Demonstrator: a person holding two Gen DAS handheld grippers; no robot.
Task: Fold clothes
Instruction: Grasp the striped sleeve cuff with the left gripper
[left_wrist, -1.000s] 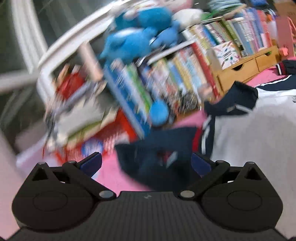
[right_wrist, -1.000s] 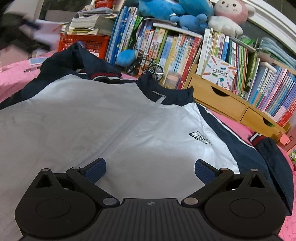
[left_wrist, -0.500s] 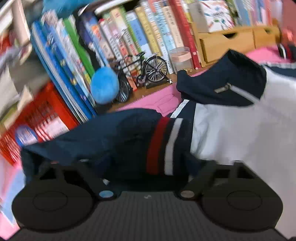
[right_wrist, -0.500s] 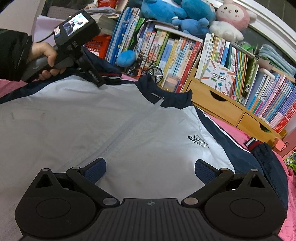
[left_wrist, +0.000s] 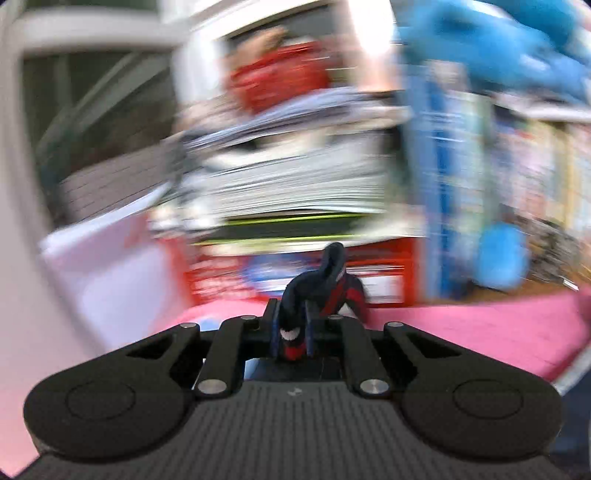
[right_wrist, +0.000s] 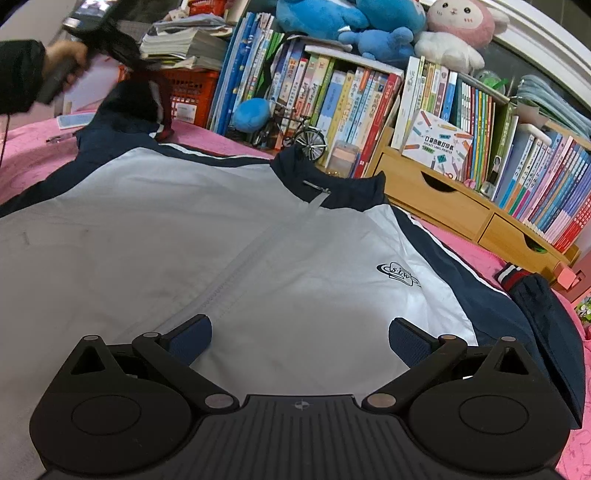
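A white and navy zip jacket (right_wrist: 236, 236) lies front-up on a pink cover (right_wrist: 29, 155). My left gripper (left_wrist: 291, 332) is shut on the jacket's navy sleeve cuff (left_wrist: 325, 284), which has red and white stripes. In the right wrist view that same left gripper (right_wrist: 110, 37) is held in a hand at the far left, lifting the sleeve (right_wrist: 136, 99) off the cover. My right gripper (right_wrist: 299, 332) hangs open just above the jacket's lower front, with nothing between its fingers. The other sleeve (right_wrist: 539, 314) lies flat at the right.
Rows of books (right_wrist: 332, 92) and a wooden drawer unit (right_wrist: 443, 206) stand behind the jacket. A red basket (right_wrist: 188, 92) with stacked papers, a toy bicycle (right_wrist: 303, 133) and blue plush toys (right_wrist: 332, 18) sit along the back. A pen (right_wrist: 61, 137) lies on the cover at left.
My left gripper has shut on the sleeve cuff and raised it up and to the left, away from the cover; its view is now blurred. The right gripper has stayed put.
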